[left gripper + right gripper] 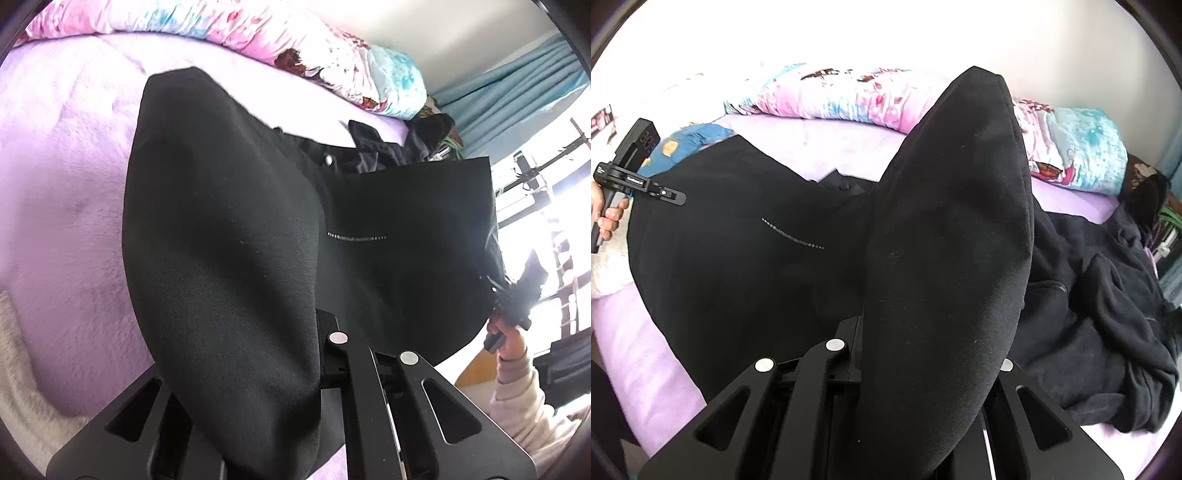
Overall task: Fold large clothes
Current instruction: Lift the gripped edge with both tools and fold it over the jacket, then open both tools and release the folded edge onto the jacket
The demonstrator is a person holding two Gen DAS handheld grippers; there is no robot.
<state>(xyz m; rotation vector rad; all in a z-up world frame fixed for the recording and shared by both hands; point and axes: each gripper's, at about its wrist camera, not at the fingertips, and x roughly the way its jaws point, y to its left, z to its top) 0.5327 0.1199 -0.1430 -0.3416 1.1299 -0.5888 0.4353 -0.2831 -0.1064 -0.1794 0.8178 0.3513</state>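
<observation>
A large black garment [229,229] with a short row of small silver studs [354,237] is held stretched above the lilac bed. My left gripper [317,354] is shut on one bottom corner; the cloth drapes over its fingers and hides the tips. My right gripper [864,350] is shut on the other corner of the same garment [945,240], tips also hidden. The right gripper shows far right in the left wrist view [511,302]. The left gripper shows far left in the right wrist view [635,181].
A lilac fleece bed sheet [66,177] lies under everything. A pink and blue floral duvet [258,26] runs along the far side. A dark navy garment [1100,295] is heaped on the right of the bed. A window and blue curtain [517,81] stand beyond.
</observation>
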